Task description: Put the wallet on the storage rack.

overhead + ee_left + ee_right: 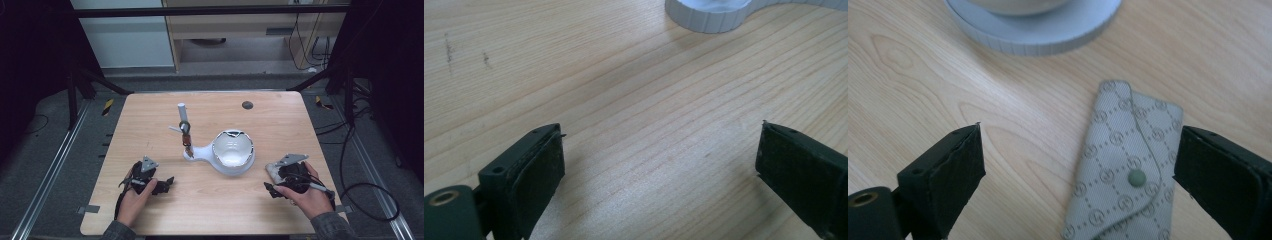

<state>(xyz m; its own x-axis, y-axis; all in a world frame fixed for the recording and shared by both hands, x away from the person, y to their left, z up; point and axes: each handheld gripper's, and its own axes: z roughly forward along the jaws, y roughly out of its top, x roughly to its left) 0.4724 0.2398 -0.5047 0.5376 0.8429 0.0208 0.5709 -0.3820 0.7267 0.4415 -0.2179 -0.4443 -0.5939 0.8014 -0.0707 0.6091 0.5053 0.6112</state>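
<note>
Right gripper view: my right gripper [1078, 170] has its jaws spread wide, gripping nothing. The grey patterned pouch [1125, 165] lies flat on the wooden table [913, 60] between them, nearer the right jaw, snap button facing up. Beyond it sits the white stand base [1033, 35]. My left gripper [659, 170] is likewise wide open over bare wood, holding nothing.

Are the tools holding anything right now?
No. The left tool stands open over bare table; the right tool is open, the grey pouch lying loose between its jaws.
</note>
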